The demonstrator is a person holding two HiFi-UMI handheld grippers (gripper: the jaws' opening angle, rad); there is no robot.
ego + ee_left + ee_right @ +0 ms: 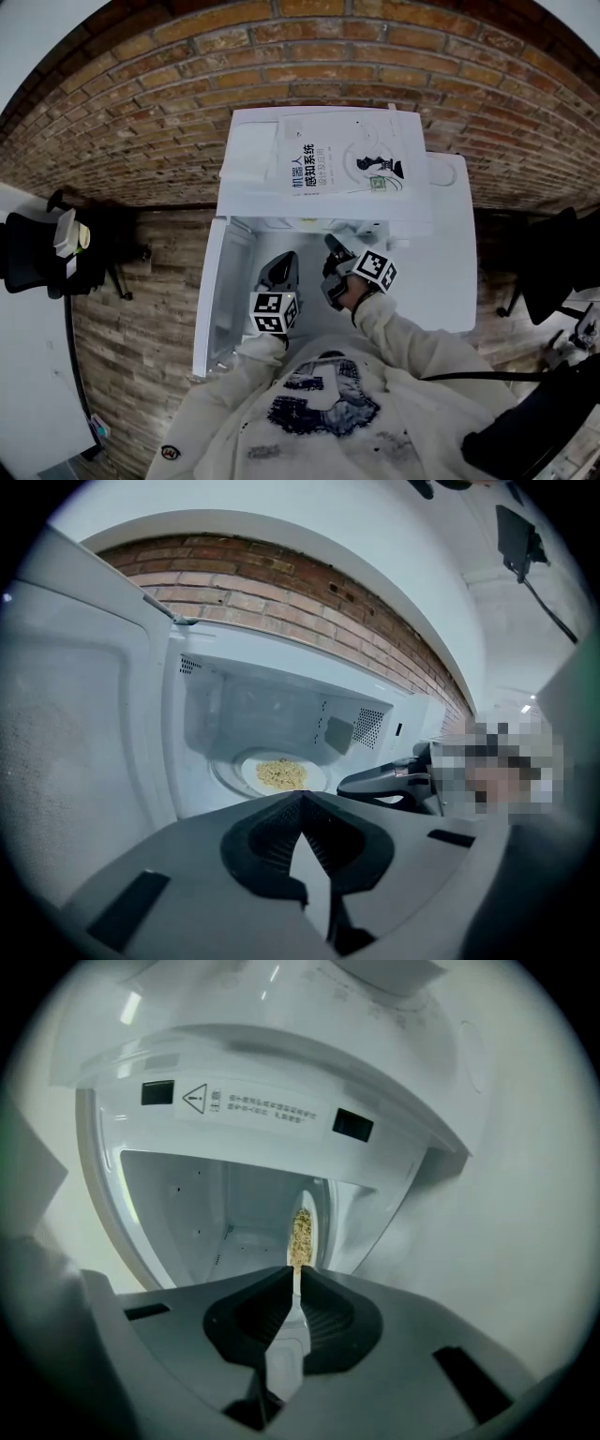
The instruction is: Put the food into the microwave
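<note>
Microwave (442,274): white unit against a brick wall (141,112); door (221,298) swung fully open to my left; a book (342,155) lies flat on top of the unit.

Food (279,773): a pale yellow, crumbly heap in the middle of a white plate (315,780); the plate lies flat on the round turntable (223,772) inside the microwave, so the food is within the chamber.

Left gripper (300,803): my jaws are closed tip to tip with nothing between them; I hold it just outside the door opening, pointed into the chamber, apart from the plate.

Right gripper (295,1277): rolled onto its side, so its own view shows the plate edge-on, with the food as a narrow vertical band; my jaws are clamped on the near rim of the plate, and a thin white strip of rim runs down between the ribbed pads; the left gripper view shows this gripper reaching in from the right, its tips at the plate's right edge.

Head view: both grippers sit side by side at the open front of the microwave, the right one further in.
</note>
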